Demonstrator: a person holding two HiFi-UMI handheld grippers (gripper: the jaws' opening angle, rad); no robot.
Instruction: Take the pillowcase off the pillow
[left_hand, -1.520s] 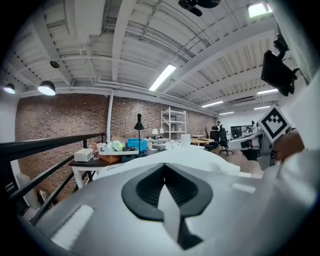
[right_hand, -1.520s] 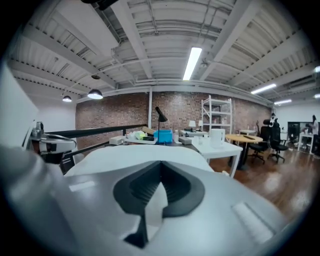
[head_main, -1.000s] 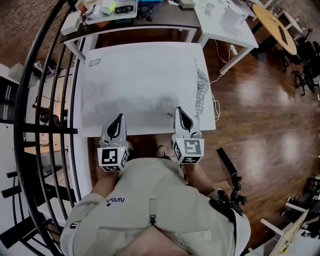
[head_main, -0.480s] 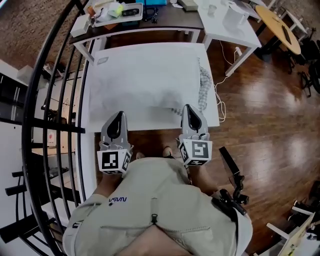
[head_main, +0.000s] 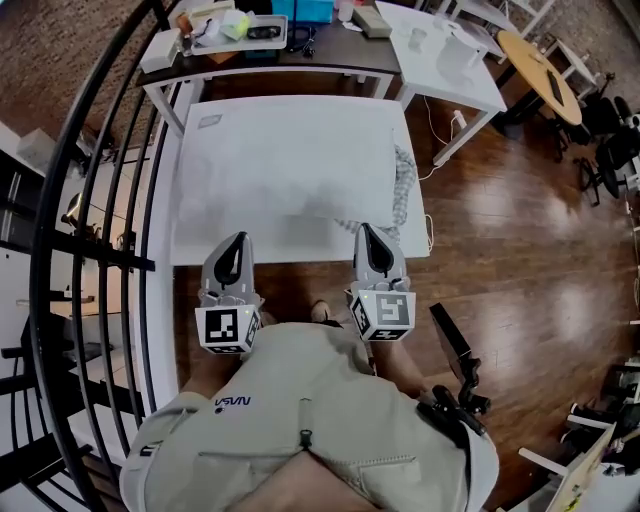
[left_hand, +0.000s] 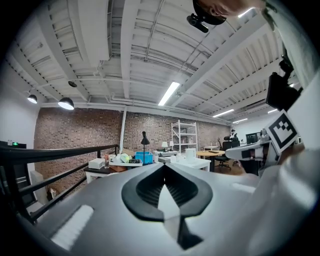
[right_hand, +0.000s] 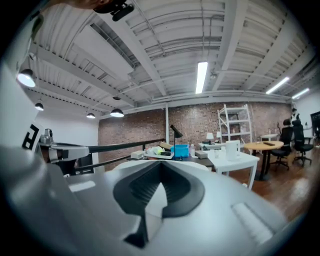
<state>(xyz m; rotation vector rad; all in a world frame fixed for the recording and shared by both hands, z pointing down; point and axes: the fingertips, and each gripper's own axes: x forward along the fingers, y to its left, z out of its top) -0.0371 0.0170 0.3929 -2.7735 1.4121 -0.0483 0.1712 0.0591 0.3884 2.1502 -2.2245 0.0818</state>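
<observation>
Pulling stage, by the look of it. Pinched shut on the near hem of the pillowcase with the left gripper, with a fold of white cloth caught between the closed jaws and plain to see in the left gripper view. Clamped likewise on the same hem with the right gripper, further right, with another white fold nipped there. Held level, both, pointing toward the far end, right at the near edge of the white cloth.

Lying flat and spread wide, that pillowcase, from the grippers out toward the dark desk at the far side. Showing along the right edge, and again just beside the right gripper: the grey patterned pillow, peeking from under the white. Judged from that: grip taken, cover barely started off, most of the pillow not yet bared.

Next, probably: keep both pinches firm and draw the hem near and upward, so as to slide the cover along without hauling the pillow off the near edge. Calls for an even pull on left and right — otherwise bunching at one corner. Cannot tell from here which side of the cover lies open, so worth watching where the grey pattern widens.
</observation>
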